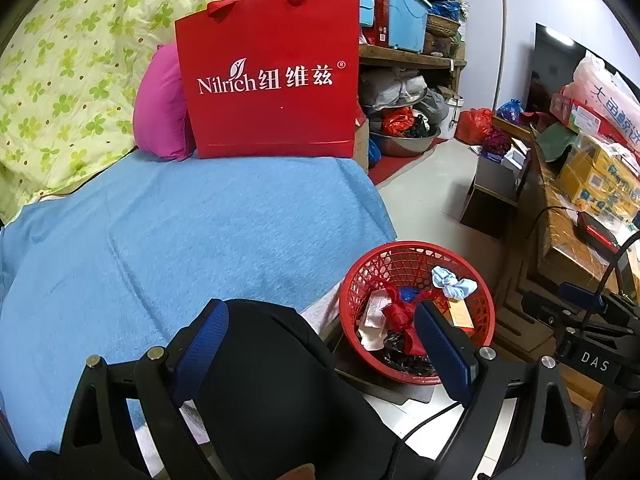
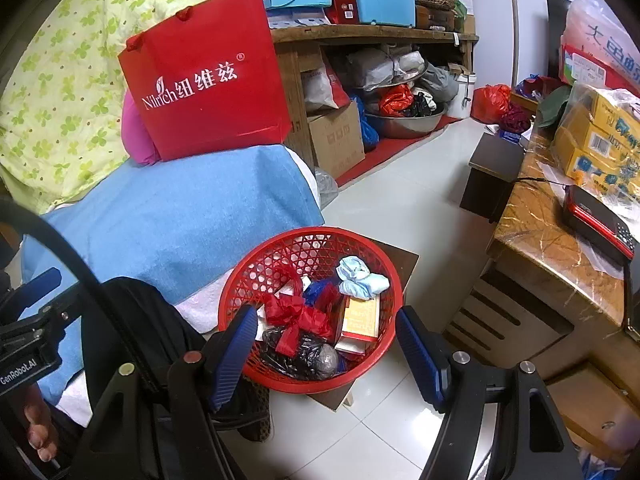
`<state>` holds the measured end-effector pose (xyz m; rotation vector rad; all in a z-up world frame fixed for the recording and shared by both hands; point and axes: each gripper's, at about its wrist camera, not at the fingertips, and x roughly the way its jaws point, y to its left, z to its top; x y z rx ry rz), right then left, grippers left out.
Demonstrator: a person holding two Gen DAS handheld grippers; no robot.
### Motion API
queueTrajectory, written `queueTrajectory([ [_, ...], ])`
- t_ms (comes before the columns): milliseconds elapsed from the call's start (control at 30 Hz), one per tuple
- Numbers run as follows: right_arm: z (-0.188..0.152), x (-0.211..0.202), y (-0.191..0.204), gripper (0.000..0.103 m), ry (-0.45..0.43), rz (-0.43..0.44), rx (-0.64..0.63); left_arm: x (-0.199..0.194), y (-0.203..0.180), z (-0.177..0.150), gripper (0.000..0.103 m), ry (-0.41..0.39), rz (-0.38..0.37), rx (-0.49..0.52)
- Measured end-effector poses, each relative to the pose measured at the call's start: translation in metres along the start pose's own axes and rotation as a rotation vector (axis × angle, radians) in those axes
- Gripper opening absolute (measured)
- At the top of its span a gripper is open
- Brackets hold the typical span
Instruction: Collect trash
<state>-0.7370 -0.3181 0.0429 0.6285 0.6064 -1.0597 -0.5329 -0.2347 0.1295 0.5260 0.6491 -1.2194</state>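
Note:
A red mesh basket (image 2: 372, 256) stands on a dark low stool beside the bed; it also shows in the left wrist view (image 1: 486, 300). It holds trash: a red ribbon bow (image 2: 296, 316), a crumpled pale blue mask (image 2: 358, 276), a yellow-and-white carton (image 2: 360, 320), black plastic (image 2: 296, 354). My right gripper (image 2: 326, 354) is open and empty, just above the basket's near rim. My left gripper (image 1: 320, 340) is open and empty, over the person's dark-clothed knee (image 1: 272, 380), left of the basket.
A blue blanket (image 1: 180, 232) covers the bed, with a red Nilrich paper bag (image 1: 268, 76) and a pink pillow (image 1: 160, 104) at its far end. A cluttered marble-top cabinet (image 2: 560, 256) stands at right. Shelves, boxes and a steel basin (image 2: 404, 120) fill the back.

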Motion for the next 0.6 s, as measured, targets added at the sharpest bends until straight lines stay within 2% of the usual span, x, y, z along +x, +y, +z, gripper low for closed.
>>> queueTrajectory([
  [600, -0.001, 0.0008, 0.0006, 0.075, 0.004, 0.001, 0.0, -0.0007, -0.0053, -0.0023, 0.094, 0.0, -0.027, 0.009],
])
